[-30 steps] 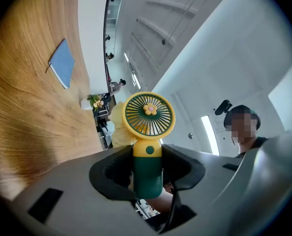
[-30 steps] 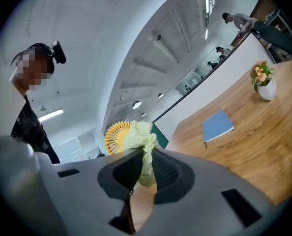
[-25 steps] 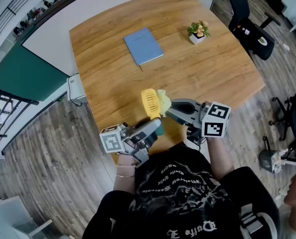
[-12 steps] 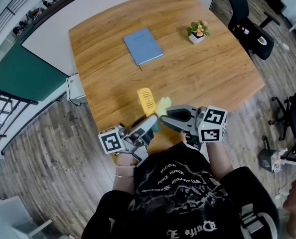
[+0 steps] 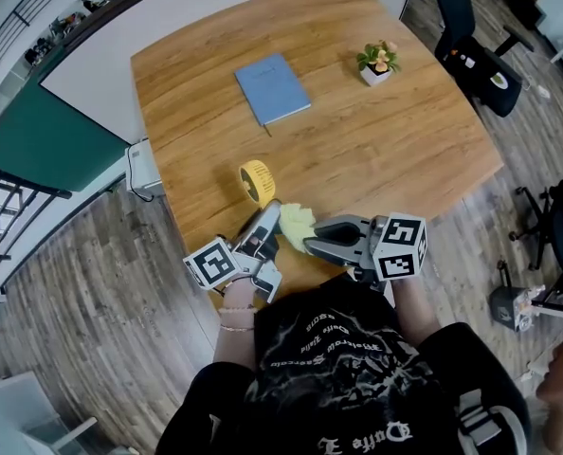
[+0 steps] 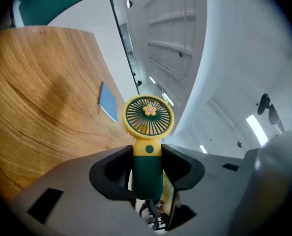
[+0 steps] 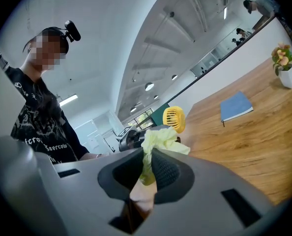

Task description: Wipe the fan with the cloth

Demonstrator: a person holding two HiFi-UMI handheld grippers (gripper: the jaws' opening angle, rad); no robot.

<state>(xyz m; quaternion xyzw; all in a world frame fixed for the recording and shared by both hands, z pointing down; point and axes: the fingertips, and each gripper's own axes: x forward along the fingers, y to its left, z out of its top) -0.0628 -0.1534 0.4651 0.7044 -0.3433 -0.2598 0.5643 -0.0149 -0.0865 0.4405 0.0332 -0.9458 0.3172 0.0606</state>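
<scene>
One wooden table (image 5: 376,140) (notebook (image 5: 272,87), potted plant (image 5: 377,61), fan (image 5: 256,180) above it), plank flooring (image 5: 101,282).

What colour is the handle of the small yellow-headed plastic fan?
Dark green handle, clearest in the left gripper view.

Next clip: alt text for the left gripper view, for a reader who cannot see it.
The left gripper clamps the dark green handle of a small yellow fan, grille facing the camera. Behind lie a wooden table and a blue notebook.
</scene>
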